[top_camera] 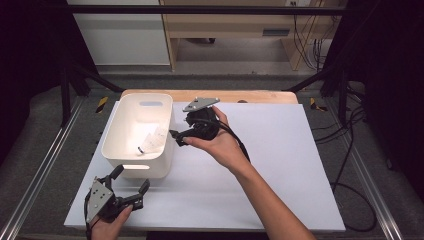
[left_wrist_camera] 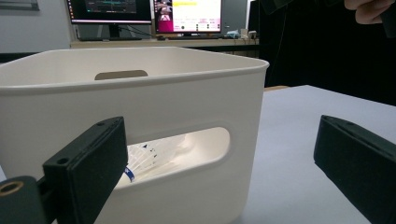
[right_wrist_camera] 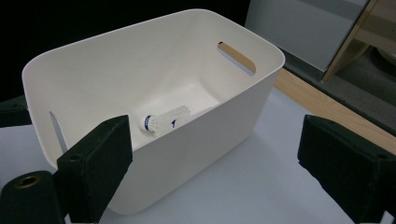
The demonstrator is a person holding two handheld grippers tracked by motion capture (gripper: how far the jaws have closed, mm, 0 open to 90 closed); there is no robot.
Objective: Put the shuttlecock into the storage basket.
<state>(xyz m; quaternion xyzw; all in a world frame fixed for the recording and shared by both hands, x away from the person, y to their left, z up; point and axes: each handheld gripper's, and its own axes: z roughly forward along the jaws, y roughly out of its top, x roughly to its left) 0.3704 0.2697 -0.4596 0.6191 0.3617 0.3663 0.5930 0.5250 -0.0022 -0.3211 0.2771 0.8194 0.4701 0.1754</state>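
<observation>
Two tongs are in use. Nearest the person, the left tongs point(top_camera: 131, 186) rest low at the front edge of the white surface point(top_camera: 280, 165), just short of the white bin point(top_camera: 116, 150). Their jaws stand well apart with nothing between them; in the left gripper view they frame the bin's near wall and its handle slot.

Beyond them, the bin sits upright on the left part of the surface. One shuttlecock point(right_wrist_camera: 164, 120) lies on its side on the bin floor, close to the wall on the right tongs' side, with its blue-banded cork end toward the near wall. Through the handle slot in the left gripper view its white feathers point(left_wrist_camera: 149, 158) are visible; whether it touches the wall cannot be told with certainty.

Right of the bin, the right tongs point(top_camera: 176, 138) are held at the bin's right rim, pointing toward it. Their jaws are spread wide and hold nothing. The right gripper view looks down into the bin from above that rim.

Farther back, a wooden strip point(top_camera: 260, 96) edges the surface.
</observation>
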